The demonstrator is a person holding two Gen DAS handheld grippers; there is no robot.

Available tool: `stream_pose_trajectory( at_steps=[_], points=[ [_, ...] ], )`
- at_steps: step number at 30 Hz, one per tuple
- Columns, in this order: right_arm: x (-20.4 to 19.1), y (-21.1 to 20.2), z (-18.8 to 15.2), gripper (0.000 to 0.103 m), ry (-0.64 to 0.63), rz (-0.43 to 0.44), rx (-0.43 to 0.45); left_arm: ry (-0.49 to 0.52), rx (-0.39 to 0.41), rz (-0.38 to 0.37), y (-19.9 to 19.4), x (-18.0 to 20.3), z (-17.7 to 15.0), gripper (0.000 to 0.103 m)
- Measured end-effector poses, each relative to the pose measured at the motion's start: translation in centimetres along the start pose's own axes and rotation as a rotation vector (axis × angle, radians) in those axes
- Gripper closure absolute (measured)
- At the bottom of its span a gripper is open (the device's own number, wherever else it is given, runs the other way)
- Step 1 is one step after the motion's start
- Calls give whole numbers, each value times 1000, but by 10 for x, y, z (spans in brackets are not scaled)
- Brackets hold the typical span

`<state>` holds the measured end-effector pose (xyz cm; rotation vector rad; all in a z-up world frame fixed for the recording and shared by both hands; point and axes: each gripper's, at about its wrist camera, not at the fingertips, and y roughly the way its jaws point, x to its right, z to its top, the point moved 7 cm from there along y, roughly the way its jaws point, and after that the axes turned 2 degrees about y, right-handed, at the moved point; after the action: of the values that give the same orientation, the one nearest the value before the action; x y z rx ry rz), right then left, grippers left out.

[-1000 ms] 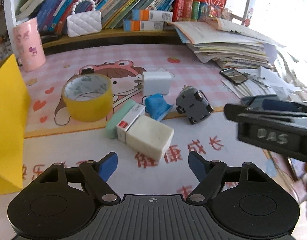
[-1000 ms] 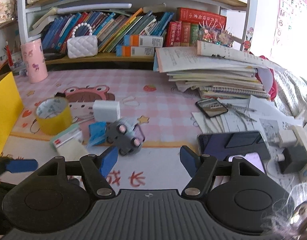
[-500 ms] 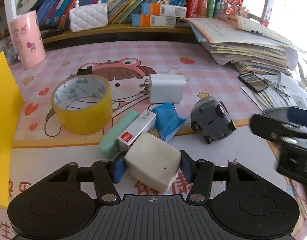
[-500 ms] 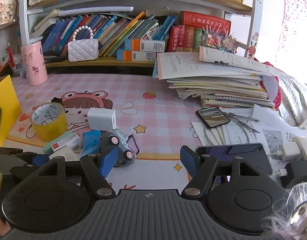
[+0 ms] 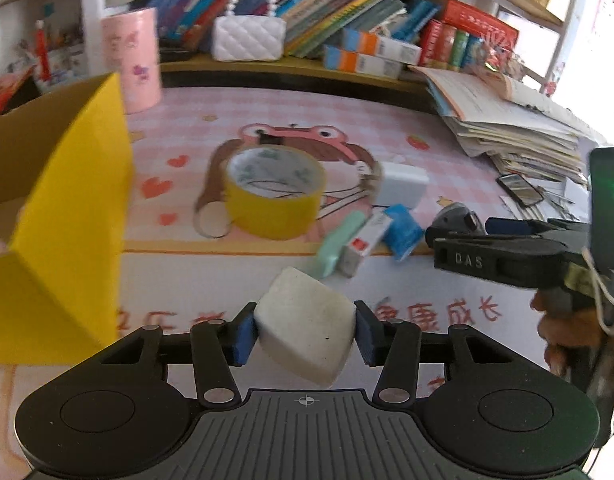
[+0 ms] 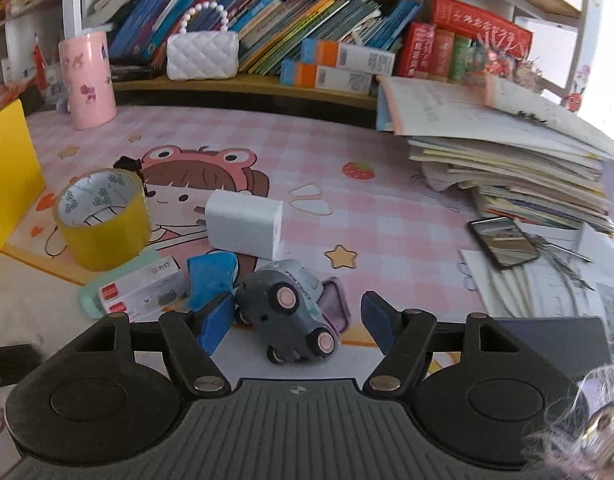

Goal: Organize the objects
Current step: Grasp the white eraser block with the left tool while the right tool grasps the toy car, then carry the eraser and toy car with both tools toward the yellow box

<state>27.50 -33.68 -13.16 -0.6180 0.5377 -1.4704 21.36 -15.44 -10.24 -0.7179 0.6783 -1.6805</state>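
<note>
Left gripper: blue pads pressed on both sides of white block; block tilted, lifted clear of desk mat, just right of yellow box.
Right gripper: fingers spread, nothing clamped; toy car lying on its side between them, left pad close beside it, right pad apart from it. Same gripper visible from left wrist view at right edge, held in a hand.
Paper and book stack: at right of mat, below shelf.
Yellow tape roll: upright on mat, hole facing up, left of white charger.
White charger: behind toy car.
Red-and-white small box: resting on mint-green case, just in front of tape roll.
Blue crumpled item: between small box and toy car, touching both or nearly so.
</note>
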Motion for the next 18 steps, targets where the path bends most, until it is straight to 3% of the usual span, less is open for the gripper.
stream_pose_trajectory(
  at_steps=[6,12,18],
  points=[
    [-2,5,-1,40,24,10,4,-19,1,8,-14,-15,-7,55],
    [-5,-27,2,41,86,11,54,-13,22,-12,-24,-19,-8,55],
    [-17,-67,-4,40,165,34,47,0,35,-43,-33,-20,-12,55]
  ],
)
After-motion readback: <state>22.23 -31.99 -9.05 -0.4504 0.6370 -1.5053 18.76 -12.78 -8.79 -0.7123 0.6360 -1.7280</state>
